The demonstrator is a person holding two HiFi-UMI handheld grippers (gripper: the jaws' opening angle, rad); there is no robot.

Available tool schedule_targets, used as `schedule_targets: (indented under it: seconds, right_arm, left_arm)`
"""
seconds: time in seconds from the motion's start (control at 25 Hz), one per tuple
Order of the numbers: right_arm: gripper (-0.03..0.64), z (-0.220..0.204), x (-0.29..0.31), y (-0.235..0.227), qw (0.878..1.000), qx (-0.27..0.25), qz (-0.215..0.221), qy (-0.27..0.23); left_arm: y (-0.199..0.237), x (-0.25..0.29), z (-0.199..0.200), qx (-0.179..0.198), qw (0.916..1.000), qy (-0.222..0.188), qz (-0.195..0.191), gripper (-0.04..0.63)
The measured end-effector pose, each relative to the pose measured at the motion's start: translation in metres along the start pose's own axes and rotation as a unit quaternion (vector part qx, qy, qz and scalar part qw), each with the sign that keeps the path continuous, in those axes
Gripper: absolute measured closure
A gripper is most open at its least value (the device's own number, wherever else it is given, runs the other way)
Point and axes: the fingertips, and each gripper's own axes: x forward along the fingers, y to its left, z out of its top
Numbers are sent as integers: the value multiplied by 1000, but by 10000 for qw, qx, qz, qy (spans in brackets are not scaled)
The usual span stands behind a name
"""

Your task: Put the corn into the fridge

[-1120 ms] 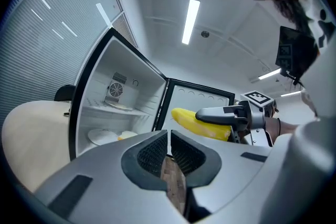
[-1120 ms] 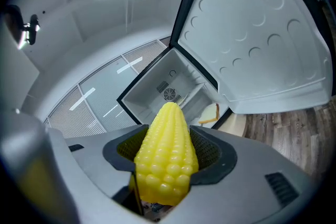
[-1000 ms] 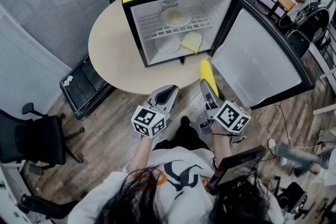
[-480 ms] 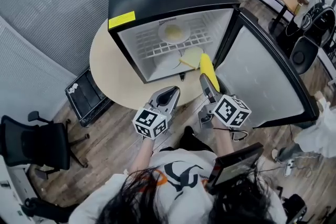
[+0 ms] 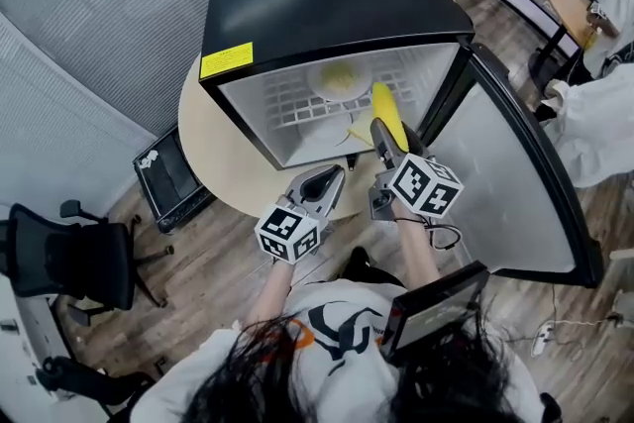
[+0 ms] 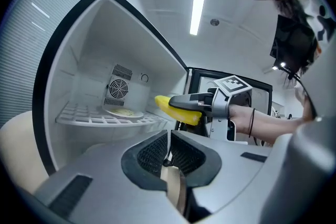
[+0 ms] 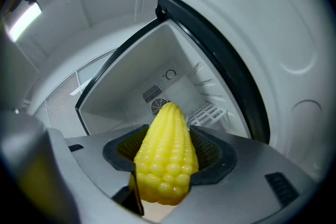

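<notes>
The yellow corn cob [image 5: 387, 111] is clamped in my right gripper [image 5: 394, 136], tip pointing into the open black mini fridge [image 5: 327, 5]. In the right gripper view the corn [image 7: 167, 157] fills the space between the jaws, facing the white interior. The left gripper view shows the corn [image 6: 176, 109] at the fridge mouth, just above the level of the wire shelf [image 6: 105, 115]. My left gripper [image 5: 322, 181] is shut and empty, held low in front of the fridge, left of the right one.
The fridge stands on a round beige table [image 5: 213, 149], its door [image 5: 505, 183] swung open to the right. A plate of yellow food [image 5: 339, 76] is on the shelf, a pale slice [image 5: 359, 132] on the floor below. Office chair [image 5: 69, 258] and black case [image 5: 170, 175] stand at the left.
My right gripper has carried the corn forward and up, from over the table edge to the fridge opening. The left gripper has kept its place near the table edge.
</notes>
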Motion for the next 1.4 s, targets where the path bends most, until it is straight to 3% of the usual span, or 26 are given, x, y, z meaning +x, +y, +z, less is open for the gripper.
schedule_targets:
  seconds: [0.28, 0.52, 0.84, 1.0, 1.2, 1.4]
  right_arm:
    - [364, 7, 58, -17, 9997, -132, -114, 174]
    - [365, 12, 98, -18, 9947, -922, -154, 421]
    - [364, 17, 140, -6, 9676, -2387, -131, 813]
    - [365, 17, 151, -10, 9630, -2454, -257, 1088]
    - [364, 6, 153, -6, 9427, -3017, -457, 1347]
    - [364, 4, 154, -5, 9378, -3134, -505, 1407]
  left_arm:
    - [22, 16, 3, -31, 9997, 17, 256, 583]
    - [38, 25, 4, -75, 9989, 9, 460, 583]
    - [53, 28, 3, -126, 9977, 14, 669, 583]
    - [60, 27, 4, -134, 9969, 1, 781, 581]
    - [60, 27, 5, -113, 9967, 8, 804, 581]
    - [57, 23, 3, -104, 9967, 21, 806, 582]
